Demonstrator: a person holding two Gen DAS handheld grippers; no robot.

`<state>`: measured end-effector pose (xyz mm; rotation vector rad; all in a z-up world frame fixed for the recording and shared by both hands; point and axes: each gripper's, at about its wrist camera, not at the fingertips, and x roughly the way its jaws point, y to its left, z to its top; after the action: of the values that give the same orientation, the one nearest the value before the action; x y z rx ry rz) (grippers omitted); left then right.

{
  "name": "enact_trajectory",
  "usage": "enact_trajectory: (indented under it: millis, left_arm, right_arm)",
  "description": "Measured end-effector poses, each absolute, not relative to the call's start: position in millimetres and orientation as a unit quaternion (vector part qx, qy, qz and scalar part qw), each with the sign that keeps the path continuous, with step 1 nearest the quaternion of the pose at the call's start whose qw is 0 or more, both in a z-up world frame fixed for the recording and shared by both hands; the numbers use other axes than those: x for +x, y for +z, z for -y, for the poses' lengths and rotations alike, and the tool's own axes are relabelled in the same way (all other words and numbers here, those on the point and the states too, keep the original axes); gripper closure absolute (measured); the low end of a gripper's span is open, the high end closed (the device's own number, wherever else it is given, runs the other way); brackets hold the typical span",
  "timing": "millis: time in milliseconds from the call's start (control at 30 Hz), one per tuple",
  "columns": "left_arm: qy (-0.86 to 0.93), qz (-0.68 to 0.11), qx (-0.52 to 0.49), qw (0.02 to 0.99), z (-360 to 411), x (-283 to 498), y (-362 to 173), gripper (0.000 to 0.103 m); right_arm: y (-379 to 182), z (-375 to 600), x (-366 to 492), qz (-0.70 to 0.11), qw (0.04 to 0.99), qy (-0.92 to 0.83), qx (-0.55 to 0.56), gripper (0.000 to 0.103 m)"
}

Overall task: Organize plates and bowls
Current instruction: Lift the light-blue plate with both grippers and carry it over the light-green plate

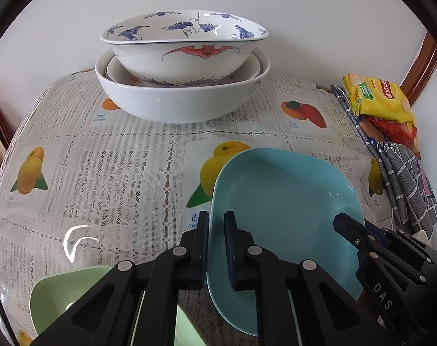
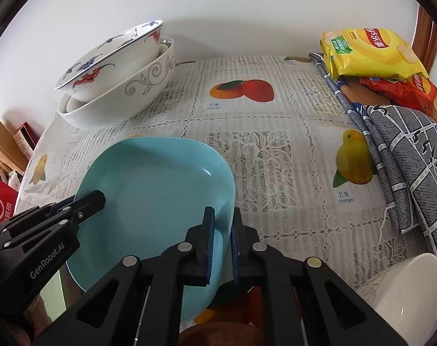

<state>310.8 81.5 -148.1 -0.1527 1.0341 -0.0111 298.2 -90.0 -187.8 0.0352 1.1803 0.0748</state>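
A light blue squarish plate (image 1: 284,201) is held tilted above the table; it also shows in the right wrist view (image 2: 160,184). My left gripper (image 1: 217,225) is shut on its left rim. My right gripper (image 2: 222,219) is shut on its right rim and also shows in the left wrist view (image 1: 345,225). A stack of white bowls stands at the back: a crane-and-bat patterned bowl (image 1: 186,49) nested in a larger white bowl (image 1: 183,98). A pale green dish (image 1: 60,297) lies below my left gripper.
The table has a lace cloth with fruit prints (image 1: 117,167). Yellow and red snack bags (image 2: 371,54) and a grey checked cloth (image 2: 405,158) lie at the right edge. A white bowl (image 2: 405,291) sits near right. A brown dish (image 2: 218,334) sits below my right gripper.
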Motion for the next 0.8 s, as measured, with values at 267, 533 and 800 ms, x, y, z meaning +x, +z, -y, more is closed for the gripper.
enact_trajectory:
  millis: [267,533,800]
  left_arm:
    - [-0.011,-0.473,-0.079,0.878,-82.9,294.8,-123.9,0.092]
    - [-0.008,-0.458,-0.078,0.886,-81.9,266.2,-101.5,0.092]
    - [-0.002,-0.439,-0.077,0.895,-78.8,222.9,-78.8,0.092]
  right_arm:
    - [-157.0,90.4,289.7,-0.532,0.846,0.035,0.02,0.094]
    - [-127.4,88.0,262.4,-0.516,0.855,0.04,0.021,0.094]
    - [-99.8,88.2,221.7,-0.501,0.864,0.045,0.03,0.094]
